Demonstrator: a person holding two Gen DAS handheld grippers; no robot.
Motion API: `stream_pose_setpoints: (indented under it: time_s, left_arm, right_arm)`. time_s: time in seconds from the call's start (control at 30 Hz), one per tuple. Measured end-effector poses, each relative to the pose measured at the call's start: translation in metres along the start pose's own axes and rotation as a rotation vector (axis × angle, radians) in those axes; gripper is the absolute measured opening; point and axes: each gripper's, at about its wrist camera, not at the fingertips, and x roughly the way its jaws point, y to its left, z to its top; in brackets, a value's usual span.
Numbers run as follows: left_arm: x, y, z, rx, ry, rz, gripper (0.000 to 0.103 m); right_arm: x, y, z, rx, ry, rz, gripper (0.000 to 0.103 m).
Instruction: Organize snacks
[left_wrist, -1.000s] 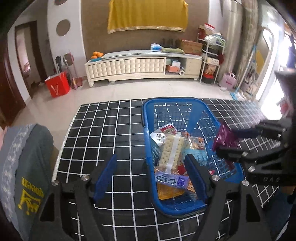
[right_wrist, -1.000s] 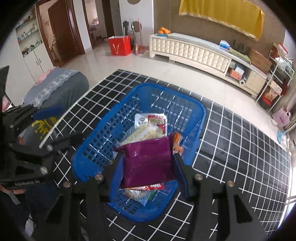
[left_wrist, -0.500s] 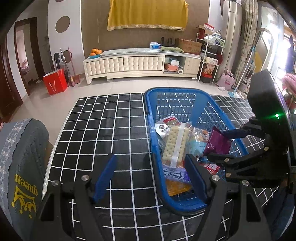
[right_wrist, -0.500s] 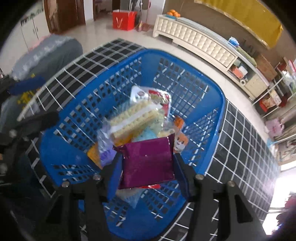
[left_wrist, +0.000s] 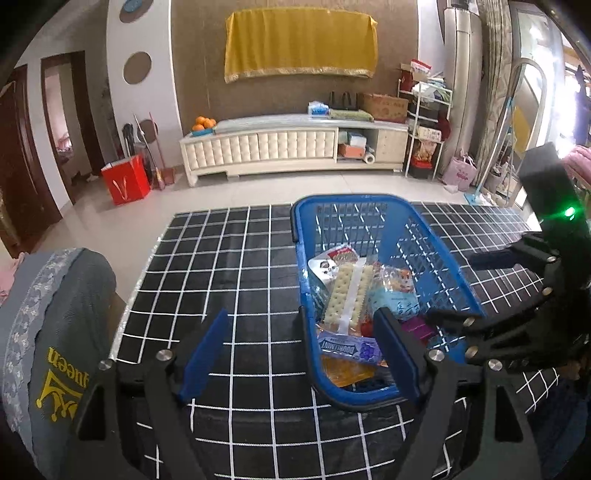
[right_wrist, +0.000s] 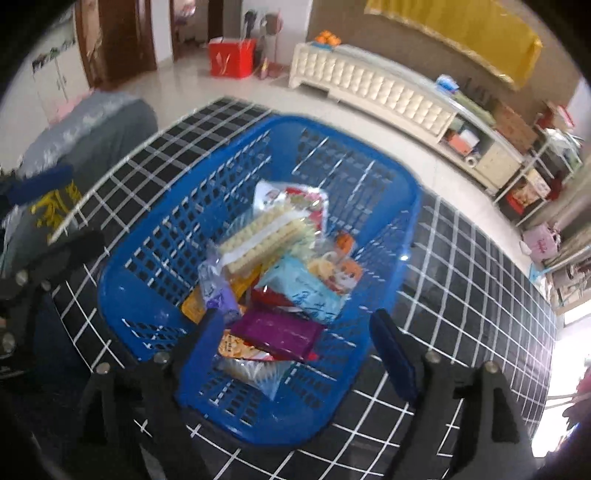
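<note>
Free room: bare checkered tabletop (left_wrist: 229, 258) across centre-left of the left view; far half of the blue basket (left_wrist: 373, 236) stands empty. Obstacles: grey cushion (left_wrist: 55, 317) lower left; snack pile (right_wrist: 280, 273) fills the basket's near half.

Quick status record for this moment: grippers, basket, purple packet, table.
left gripper: open, empty, by the basket's near rim
right gripper: jaws opening, purple packet below them, not pressed
purple packet: lying on the other snacks
blue basket: on the table, holding several snack packets
table: black cloth with white grid
</note>
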Motion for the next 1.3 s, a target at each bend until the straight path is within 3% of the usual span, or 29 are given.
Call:
stream_pose_setpoints:
  time_s: [0.27,0.43,0.6,0.73,1.0,1.07,1.3]
  left_arm:
    - [-0.040,-0.024,-0.008,-0.004,-0.084,0.001,0.079]
    - [-0.071,-0.048,-0.016,0.013,-0.152,-0.016,0.082]
    - [-0.098,-0.069,-0.029,0.016,-0.210,0.004,0.086]
    - [-0.117,-0.081,-0.038,0.014,-0.236,-0.040,0.091]
    - [-0.158,-0.110,-0.062,0.051,-0.288,-0.080,0.091]
    - [-0.168,-0.113,-0.068,0.056,-0.307,-0.084,0.103]
    - [-0.197,-0.120,-0.077,0.055,-0.352,-0.085,0.103]
  right_arm:
    - [-0.062,-0.036,-0.048,0.254,-0.218,0.013,0.085]
    - [-0.102,-0.039,-0.081,0.299,-0.312,-0.041,0.087]
    - [-0.140,-0.034,-0.106,0.317,-0.400,-0.087,0.102]
    - [-0.168,-0.029,-0.127,0.322,-0.476,-0.157,0.103]
    - [-0.206,-0.010,-0.167,0.296,-0.542,-0.210,0.103]
    - [-0.214,-0.007,-0.175,0.300,-0.553,-0.213,0.103]
    - [-0.235,0.000,-0.197,0.315,-0.596,-0.233,0.103]
